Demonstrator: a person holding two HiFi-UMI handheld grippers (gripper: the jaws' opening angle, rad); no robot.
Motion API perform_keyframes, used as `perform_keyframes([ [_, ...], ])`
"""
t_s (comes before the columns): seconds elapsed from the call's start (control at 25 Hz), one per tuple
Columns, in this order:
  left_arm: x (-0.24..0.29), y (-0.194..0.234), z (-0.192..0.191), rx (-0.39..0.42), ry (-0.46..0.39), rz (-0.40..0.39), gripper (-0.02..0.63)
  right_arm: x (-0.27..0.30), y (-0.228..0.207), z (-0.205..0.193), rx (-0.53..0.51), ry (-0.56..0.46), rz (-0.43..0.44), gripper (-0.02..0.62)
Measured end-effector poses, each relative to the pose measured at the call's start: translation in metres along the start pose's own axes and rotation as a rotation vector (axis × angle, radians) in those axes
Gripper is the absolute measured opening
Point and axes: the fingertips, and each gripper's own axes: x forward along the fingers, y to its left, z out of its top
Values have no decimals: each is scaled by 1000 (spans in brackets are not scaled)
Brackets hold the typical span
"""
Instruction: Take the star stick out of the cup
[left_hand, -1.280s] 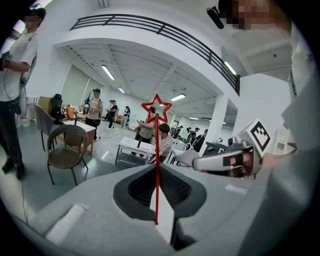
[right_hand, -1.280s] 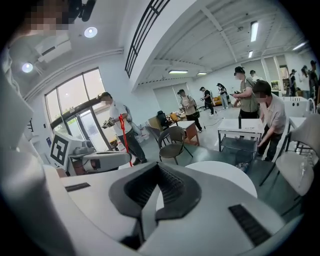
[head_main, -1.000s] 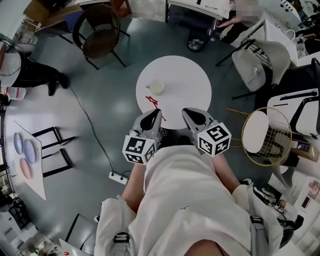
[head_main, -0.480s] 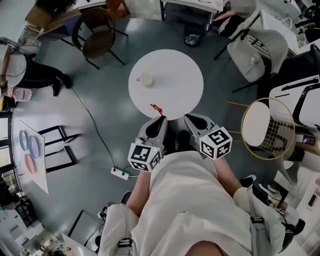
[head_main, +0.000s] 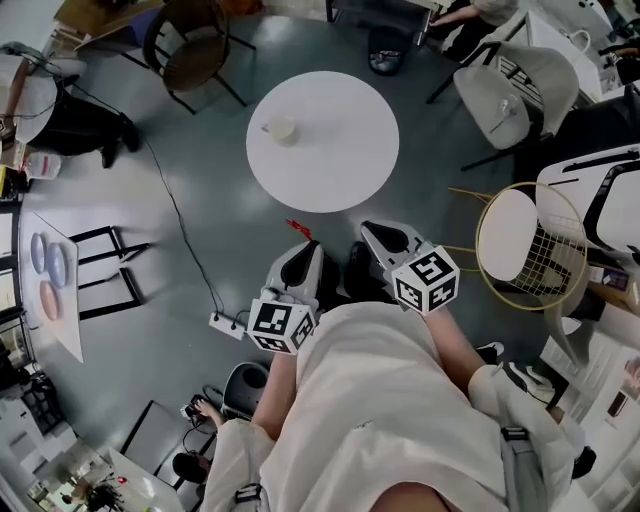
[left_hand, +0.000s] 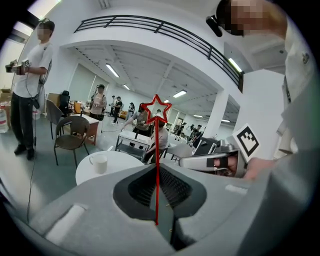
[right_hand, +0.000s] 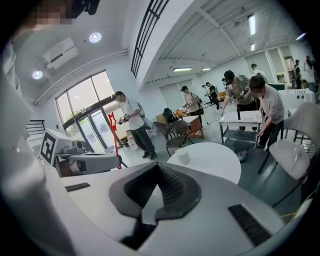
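My left gripper (left_hand: 156, 167) is shut on the thin red stem of the star stick (left_hand: 156, 150), whose open red star stands upright above the jaws. In the head view the left gripper (head_main: 306, 248) holds the star stick (head_main: 300, 229) over the grey floor, just off the near edge of the round white table (head_main: 340, 170). The white cup (head_main: 283, 129) stands on the table's far left, with nothing in it that I can see. My right gripper (head_main: 372, 230) hangs beside the left one, its jaws (right_hand: 157, 165) together with nothing between them. The right gripper view also shows the stick (right_hand: 113, 131).
A white power strip (head_main: 224, 323) and its cable lie on the floor at the left. A wire-frame stool (head_main: 520, 252) stands at the right, a dark chair (head_main: 190, 52) beyond the table, and white chairs (head_main: 520, 90) at the far right. Several people stand around the room.
Both grippers and the person have drawn back from the table. The star stick, earlier over the table's near edge, now hangs over the floor. The cup stays put.
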Motion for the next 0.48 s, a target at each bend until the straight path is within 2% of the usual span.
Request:
perform_keyframes([
  [0.28,1,-15,23,56,-46,-38,23,-28,7,19,-74,-104,-38,6],
  [0.48,2,-15,24,70,-52,-47,23,-27,15,19,-73,-114,-6,6],
])
